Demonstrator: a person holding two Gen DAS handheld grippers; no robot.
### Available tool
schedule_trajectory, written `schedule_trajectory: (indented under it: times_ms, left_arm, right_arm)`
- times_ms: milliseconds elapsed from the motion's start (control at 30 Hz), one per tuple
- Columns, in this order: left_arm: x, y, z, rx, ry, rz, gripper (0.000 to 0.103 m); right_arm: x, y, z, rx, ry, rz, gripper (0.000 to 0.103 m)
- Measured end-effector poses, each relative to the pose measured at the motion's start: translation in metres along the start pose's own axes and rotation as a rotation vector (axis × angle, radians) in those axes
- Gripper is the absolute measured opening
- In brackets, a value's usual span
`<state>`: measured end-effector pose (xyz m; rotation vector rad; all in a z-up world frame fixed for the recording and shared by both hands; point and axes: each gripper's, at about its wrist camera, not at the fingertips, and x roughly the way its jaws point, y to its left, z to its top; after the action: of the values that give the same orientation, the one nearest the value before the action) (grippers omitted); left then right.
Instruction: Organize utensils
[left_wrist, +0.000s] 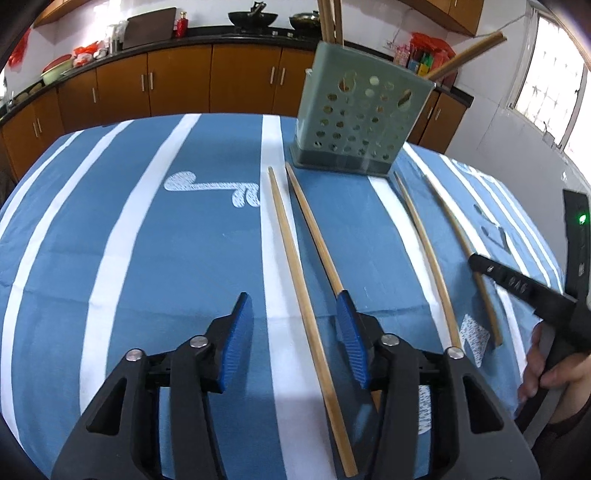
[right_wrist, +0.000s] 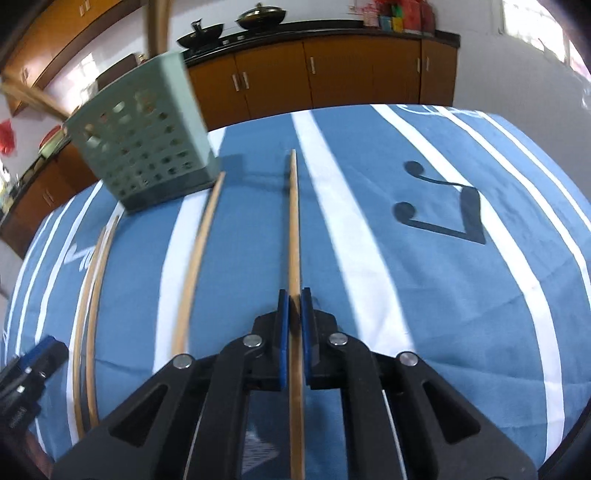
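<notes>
**While my right jaws clamp one chopstick, my left straddle another**

With its ribbed blue pads pressed together, my right gripper (right_wrist: 294, 295) is clamped on a slim, round bamboo chopstick (right_wrist: 293, 221) above the blue-and-white striped tablecloth (right_wrist: 461, 295). My left gripper (left_wrist: 294, 306) stands apart, another smooth bamboo chopstick (left_wrist: 291, 251) lying flat between its pads, untouched. Upright at the cloth's far side is the pale green perforated plastic utensil holder (left_wrist: 360, 118), wooden sticks poking from its top.
</notes>
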<state>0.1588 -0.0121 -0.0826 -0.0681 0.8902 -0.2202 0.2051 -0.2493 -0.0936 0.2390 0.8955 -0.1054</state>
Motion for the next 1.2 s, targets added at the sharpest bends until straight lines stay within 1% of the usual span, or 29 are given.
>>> schedule_trajectory:
  times_ms: [100,167,200,233,267,400,500,567,633,733,800,1200]
  left_arm:
    - [0.009,-0.003,-0.001,0.007,0.027,0.029,0.038]
    - [0.011,-0.006,-0.001,0.023,0.018,0.061,0.03]
    - [0.012,-0.008,-0.001,0.033,0.014,0.081,0.025]
    - [0.012,-0.009,-0.001,0.038,0.012,0.094,0.016]
    - [0.013,-0.009,0.0,0.042,0.013,0.107,0.01]
    - [0.017,0.006,0.01,0.021,0.018,0.124,0.008]
    - [0.019,0.028,0.02,-0.014,0.016,0.153,0.008]
    - [0.021,0.04,0.025,-0.029,0.013,0.152,0.008]
    - [0.023,0.05,0.03,-0.039,0.01,0.123,0.008]
    - [0.023,0.054,0.029,-0.035,0.001,0.1,0.008]
    - [0.022,0.052,0.026,-0.024,-0.012,0.103,0.008]
    - [0.023,0.055,0.027,-0.045,-0.014,0.084,0.008]
  right_arm:
    - [0.0,-0.003,0.0,-0.004,-0.002,0.003,0.008]
    - [0.0,-0.002,-0.001,-0.01,-0.005,-0.001,0.008]
    - [0.0,-0.002,-0.001,-0.012,-0.006,0.001,0.008]
    - [0.001,-0.002,-0.001,-0.015,-0.006,0.004,0.008]
    - [0.001,-0.001,-0.001,-0.019,-0.005,0.007,0.008]
    - [0.002,0.001,0.0,-0.04,-0.004,0.024,0.008]
    - [0.005,0.003,0.002,-0.056,-0.004,0.034,0.008]
    - [0.007,0.004,0.005,-0.07,-0.008,0.033,0.008]
    - [0.009,0.006,0.008,-0.09,-0.013,0.028,0.008]
    - [0.012,0.007,0.01,-0.098,-0.014,0.029,0.008]
    - [0.013,0.006,0.01,-0.097,-0.018,0.03,0.008]
    - [0.013,0.008,0.009,-0.109,-0.024,0.023,0.008]
